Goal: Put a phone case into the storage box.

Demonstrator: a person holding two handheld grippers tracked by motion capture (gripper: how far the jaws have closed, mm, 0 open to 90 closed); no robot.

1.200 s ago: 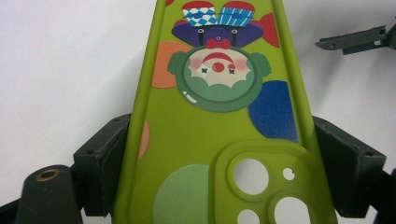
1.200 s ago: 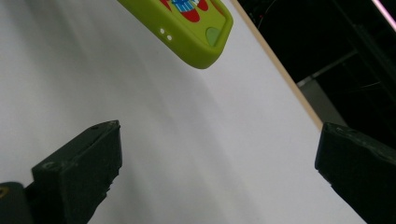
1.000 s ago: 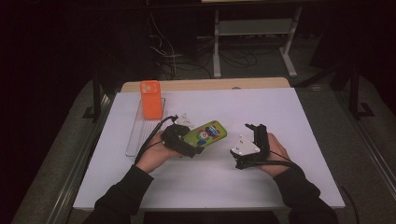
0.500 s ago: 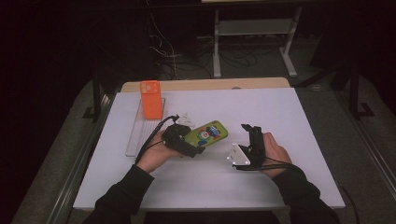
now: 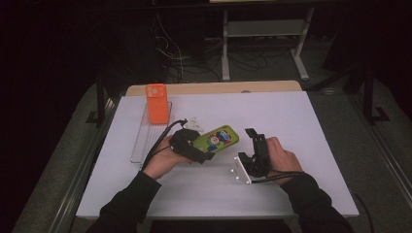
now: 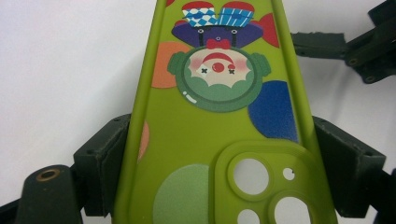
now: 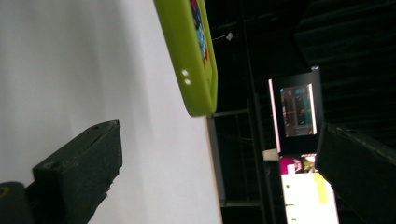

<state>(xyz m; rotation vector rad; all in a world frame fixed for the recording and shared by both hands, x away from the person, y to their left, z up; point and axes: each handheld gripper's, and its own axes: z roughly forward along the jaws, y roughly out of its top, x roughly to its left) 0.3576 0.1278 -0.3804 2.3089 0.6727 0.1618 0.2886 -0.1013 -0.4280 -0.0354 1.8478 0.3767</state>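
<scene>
A lime-green phone case printed with a clown lies flat just over the white table, held at its camera-hole end. My left gripper is shut on it, one black pad pressed to each long edge. In the right gripper view the case's far end hangs ahead with its side buttons showing. My right gripper is to the right of the case, rolled on its side and apart from it. Its jaws stand wide open with nothing between them.
An orange phone case stands upright at the far end of a clear tray left of my left hand. A small white piece lies behind the left gripper. The white table stretches right; metal shelving and cables stand beyond its far edge.
My right gripper has rolled in the hand, its white plate swinging down toward the near edge, and it has edged slightly left toward the green case. The left gripper and case kept still.
</scene>
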